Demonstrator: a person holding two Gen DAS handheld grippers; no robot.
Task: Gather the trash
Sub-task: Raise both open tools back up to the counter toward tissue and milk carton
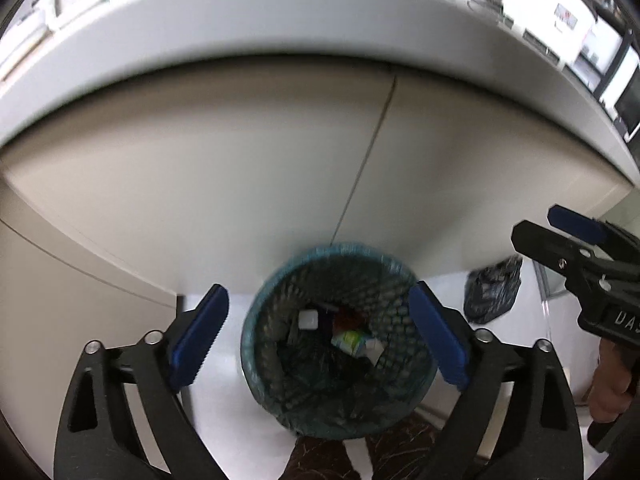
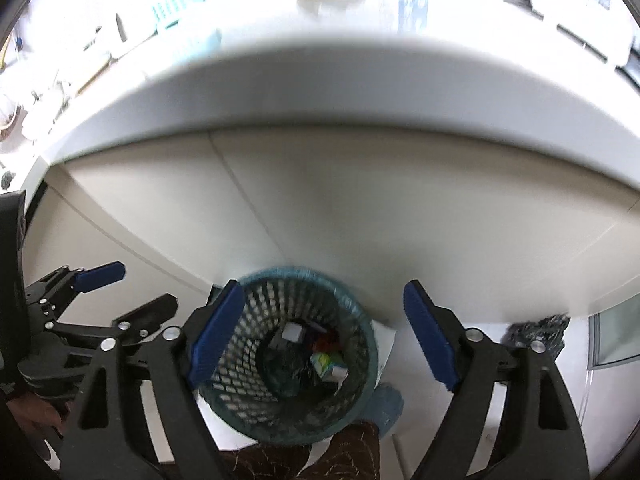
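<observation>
We hold both grippers above a teal mesh waste bin that stands on the pale floor against the base of a white counter. The left gripper has its blue pads spread wide, one on each side of the bin's rim, with nothing between them. The right gripper is also spread apart and empty, framing the same bin from above.

Inside the bin we see the trash: a small white cube-like piece, a green and white carton to its right, something red behind that, and dark crumpled material at the bottom. None of it touches either gripper.

To the right of the bin, on the floor near the counter base, lies a crumpled black bag. On the far counter top sits a light blue basket; other things there are too blurred to name.
</observation>
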